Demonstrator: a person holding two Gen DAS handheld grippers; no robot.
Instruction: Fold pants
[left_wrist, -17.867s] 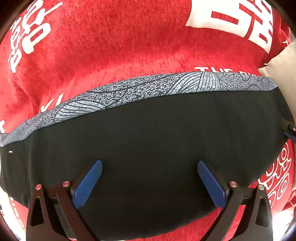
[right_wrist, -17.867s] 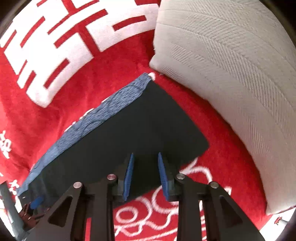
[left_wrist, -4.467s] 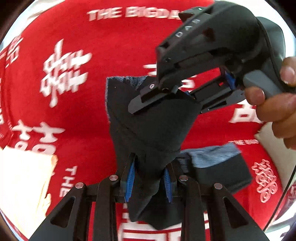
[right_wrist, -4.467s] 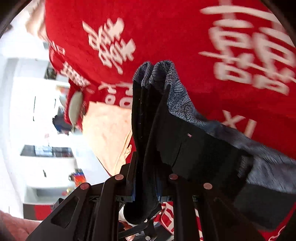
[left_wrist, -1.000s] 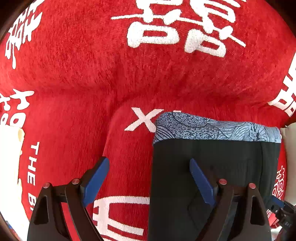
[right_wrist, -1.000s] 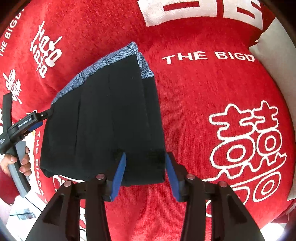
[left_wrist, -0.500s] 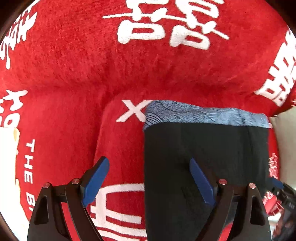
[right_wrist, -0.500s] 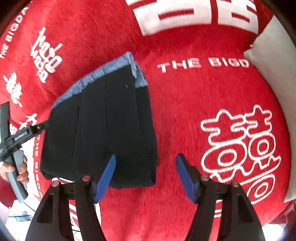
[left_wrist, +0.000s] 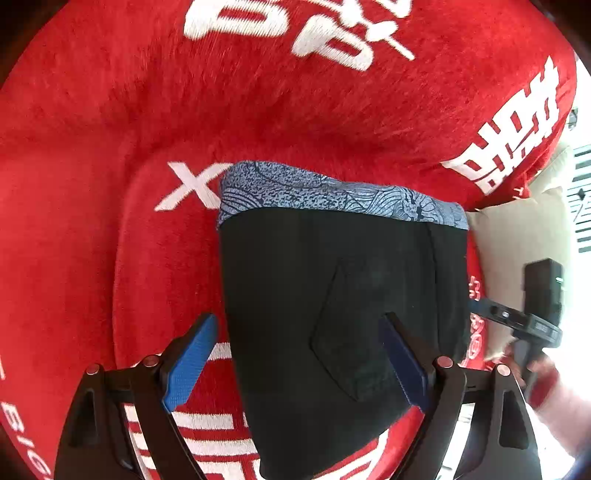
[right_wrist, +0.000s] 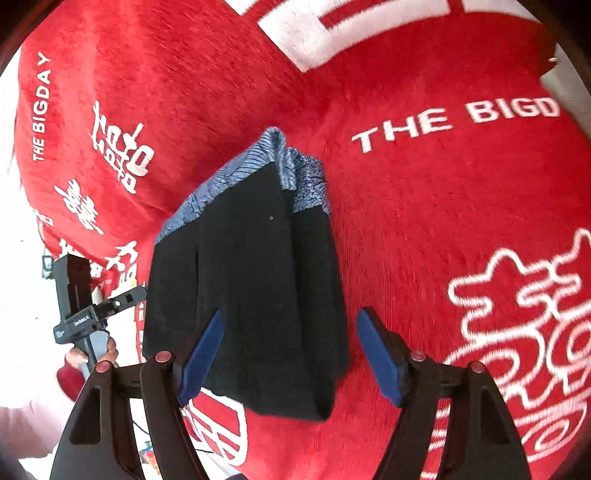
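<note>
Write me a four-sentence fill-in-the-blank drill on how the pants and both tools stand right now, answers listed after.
1. The folded black pants lie on a ____ blanket with white lettering.
2. The left tool stands ____, gripping nothing.
3. The right tool has its blue pads spread either side of the pants' near ____ corner.
4. The band along the pants' far edge is patterned blue-____.

Missing words: red; open; right; grey
</note>
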